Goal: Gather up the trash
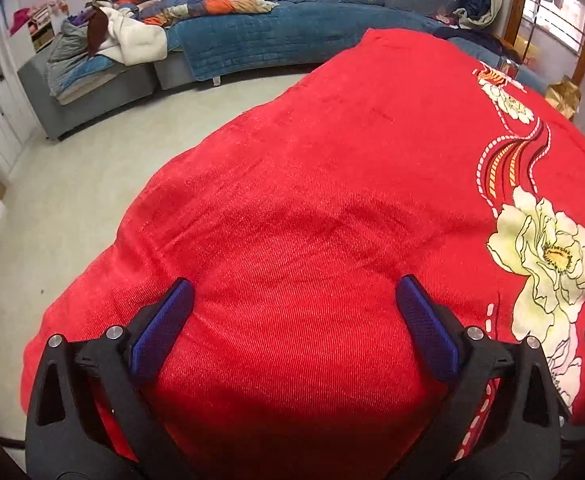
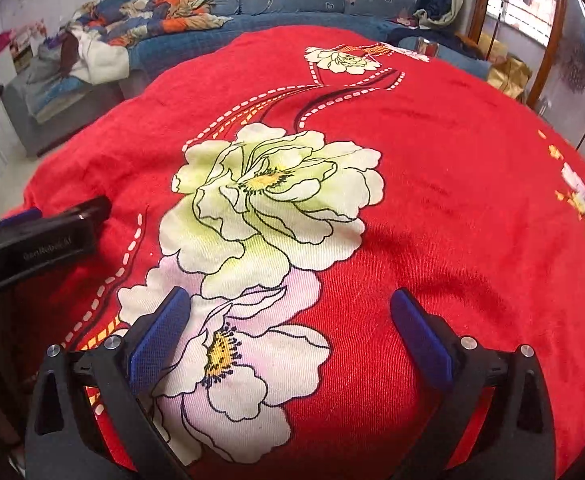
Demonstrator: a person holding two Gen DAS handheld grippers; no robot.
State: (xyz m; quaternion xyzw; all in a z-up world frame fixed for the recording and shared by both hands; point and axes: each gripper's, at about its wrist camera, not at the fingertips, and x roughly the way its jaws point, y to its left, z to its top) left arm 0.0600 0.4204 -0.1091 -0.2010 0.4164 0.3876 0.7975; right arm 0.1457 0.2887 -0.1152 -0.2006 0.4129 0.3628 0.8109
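Both grippers hovering empty over the red floral cloth, with the only likely trash far ahead.

I am holding my left gripper and my right gripper spread wide, nothing between the blue textured pads, probably because no pickup has begun and open jaws leave the view ahead clear. Beneath both, a plush red cloth, finely ribbed and softly rumpled, is draping over a rounded table; a large cream-and-pink flower print is lying directly ahead of my right gripper. No loose trash is showing near either gripper. Far ahead and slightly right of my right gripper, at the cloth's far edge, a small shiny can is standing upright; I judge it the likeliest target, though too small to identify firmly.
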